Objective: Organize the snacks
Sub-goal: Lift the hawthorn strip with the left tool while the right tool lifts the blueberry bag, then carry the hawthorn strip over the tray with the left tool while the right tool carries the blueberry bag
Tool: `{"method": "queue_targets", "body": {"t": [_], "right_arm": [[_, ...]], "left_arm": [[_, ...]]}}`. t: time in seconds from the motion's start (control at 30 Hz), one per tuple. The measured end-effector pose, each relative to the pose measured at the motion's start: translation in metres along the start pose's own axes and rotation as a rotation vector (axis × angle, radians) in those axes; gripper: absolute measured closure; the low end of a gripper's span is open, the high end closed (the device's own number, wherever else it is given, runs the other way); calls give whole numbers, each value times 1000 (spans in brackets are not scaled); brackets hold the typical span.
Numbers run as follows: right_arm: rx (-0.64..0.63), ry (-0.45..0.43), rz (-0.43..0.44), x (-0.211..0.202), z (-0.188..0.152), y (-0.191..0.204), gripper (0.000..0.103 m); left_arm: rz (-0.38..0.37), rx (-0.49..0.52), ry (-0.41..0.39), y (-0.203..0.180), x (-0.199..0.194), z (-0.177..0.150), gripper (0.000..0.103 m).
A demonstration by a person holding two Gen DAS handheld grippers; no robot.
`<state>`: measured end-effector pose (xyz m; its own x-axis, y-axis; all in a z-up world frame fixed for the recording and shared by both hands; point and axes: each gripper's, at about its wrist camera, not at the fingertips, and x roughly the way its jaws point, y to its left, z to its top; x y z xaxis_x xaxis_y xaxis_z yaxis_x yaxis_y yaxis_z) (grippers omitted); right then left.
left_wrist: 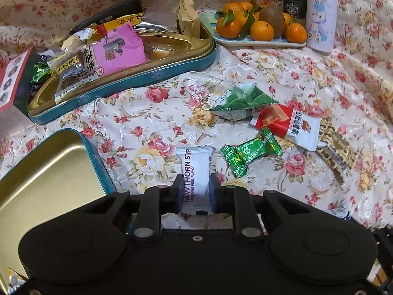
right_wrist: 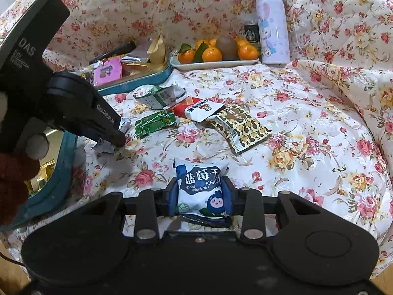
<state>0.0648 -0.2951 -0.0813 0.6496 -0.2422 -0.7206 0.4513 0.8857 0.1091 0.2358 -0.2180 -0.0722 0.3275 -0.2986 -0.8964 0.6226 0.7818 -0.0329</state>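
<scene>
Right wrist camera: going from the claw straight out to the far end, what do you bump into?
Blueberry packet in the right claw → brown heart packet → red-and-white packet → fruit plate → purple bottle.

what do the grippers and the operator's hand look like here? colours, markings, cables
Both grippers are matte black plastic: two round lobes on a wide body, silver pivot pins, dark blue pads inside the fingers. The left gripper, seen from the right wrist view, carries white "DAS" and "GenRobot.AI" lettering. The operator's hand wears a dark red knit glove. A thin black cable trails lower left.
</scene>
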Motion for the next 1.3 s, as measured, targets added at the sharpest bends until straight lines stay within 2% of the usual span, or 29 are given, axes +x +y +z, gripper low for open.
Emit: {"method": "queue_targets", "body": {"t": [0.1, 0.2, 0.33, 0.43, 0.57, 0.77, 0.93, 1.13, 1.3], "right_arm": [[50, -14, 25, -3, -2, -6, 66], [114, -22, 52, -5, -2, -14, 66], [137, -32, 59, -9, -2, -17, 67], [137, -43, 65, -15, -1, -15, 67], [120, -60, 82, -24, 1, -3, 67], [46, -79, 132, -38, 6, 33, 67], [-35, -93, 196, -51, 8, 78, 67], [-136, -100, 285, -61, 11, 132, 67], [-203, -81, 316, -56, 12, 167, 67]], "left_arm": [[-53, -38, -2, 8, -6, 1, 77], [-53, -43, -34, 14, -23, 0, 77], [-63, -71, -76, 30, -53, -5, 77], [-35, -88, -119, 47, -78, -17, 77], [51, -110, -163, 77, -108, -41, 77], [131, -183, -178, 126, -132, -82, 77], [183, -249, -189, 162, -137, -106, 77], [184, -333, -176, 191, -126, -120, 77], [205, -343, -169, 201, -120, -127, 77]]}}
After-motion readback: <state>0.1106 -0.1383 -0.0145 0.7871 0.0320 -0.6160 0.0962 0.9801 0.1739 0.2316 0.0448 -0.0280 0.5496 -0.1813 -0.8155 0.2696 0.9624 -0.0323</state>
